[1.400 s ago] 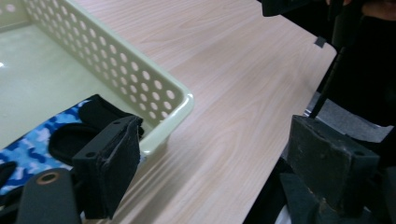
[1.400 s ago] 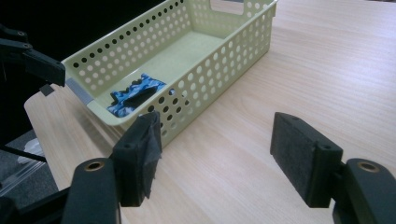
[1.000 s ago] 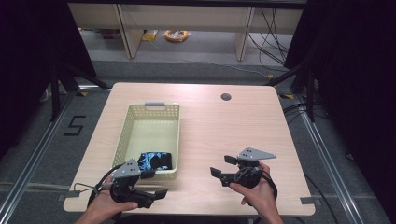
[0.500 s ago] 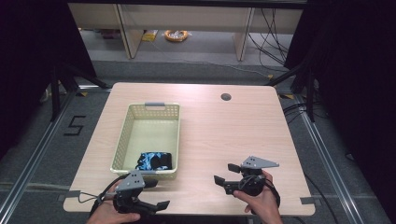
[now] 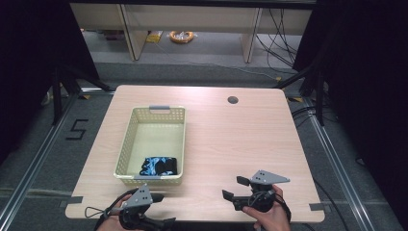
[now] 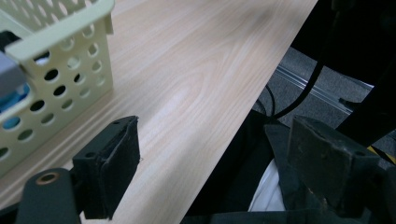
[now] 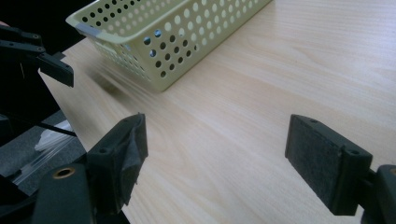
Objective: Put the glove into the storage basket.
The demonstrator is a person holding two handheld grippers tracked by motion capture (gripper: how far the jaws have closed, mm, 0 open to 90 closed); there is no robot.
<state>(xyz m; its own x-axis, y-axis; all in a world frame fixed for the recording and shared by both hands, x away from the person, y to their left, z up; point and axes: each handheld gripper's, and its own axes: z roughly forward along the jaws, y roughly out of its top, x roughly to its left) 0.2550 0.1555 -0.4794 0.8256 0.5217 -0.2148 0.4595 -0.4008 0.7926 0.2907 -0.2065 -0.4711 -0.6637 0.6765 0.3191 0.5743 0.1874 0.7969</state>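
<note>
A pale yellow perforated basket [image 5: 126, 144] stands on the left half of the wooden table [image 5: 231, 139]. In its near end lies a dark cloth with a blue pattern [image 5: 159, 166]. My left gripper [image 5: 164, 209] hangs open at the table's near edge, just in front of the basket, with nothing between its jaws. In the left gripper view the basket's corner [image 6: 60, 70] is at upper left, and my left gripper [image 6: 210, 154] straddles the table edge. My right gripper [image 5: 234, 187] is open and empty over the near right of the table, pointing left toward the basket [image 7: 177, 32].
A round cable hole [image 5: 233, 100] sits near the table's far edge. Shelving legs [image 5: 127, 29] and cables [image 5: 274, 33] are on the floor beyond the table. The right gripper view catches the left gripper [image 7: 46, 60] at its far left.
Both grippers have drawn back toward the table's near edge, the left one partly over the edge. Both stay open and empty. The basket and cloth have not moved.
</note>
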